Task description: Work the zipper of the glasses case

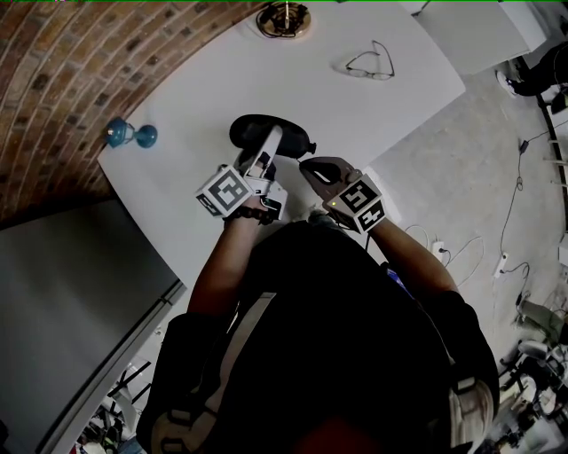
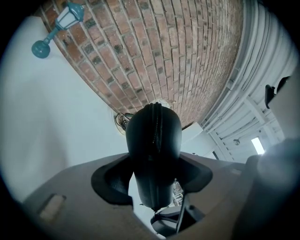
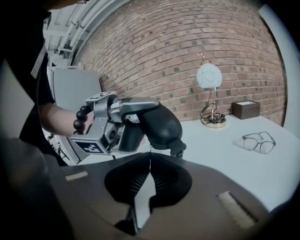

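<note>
Glasses case (image 1: 250,133), black, zipper (image 2: 153,133) running along its length: centre of the head view, above the white table (image 1: 195,97), clamped across its body between the jaws of the left gripper (image 1: 269,146). Right gripper (image 3: 150,158): jaws pressed fully together, tips at the case's near end, just right of centre; whether they pinch the zipper pull cannot be told. Also on the table: glasses (image 1: 371,64) at upper right, lamp (image 1: 284,18) at the top edge, teal lantern ornament (image 1: 131,134) at the left beside the brick wall (image 1: 62,80).
</note>
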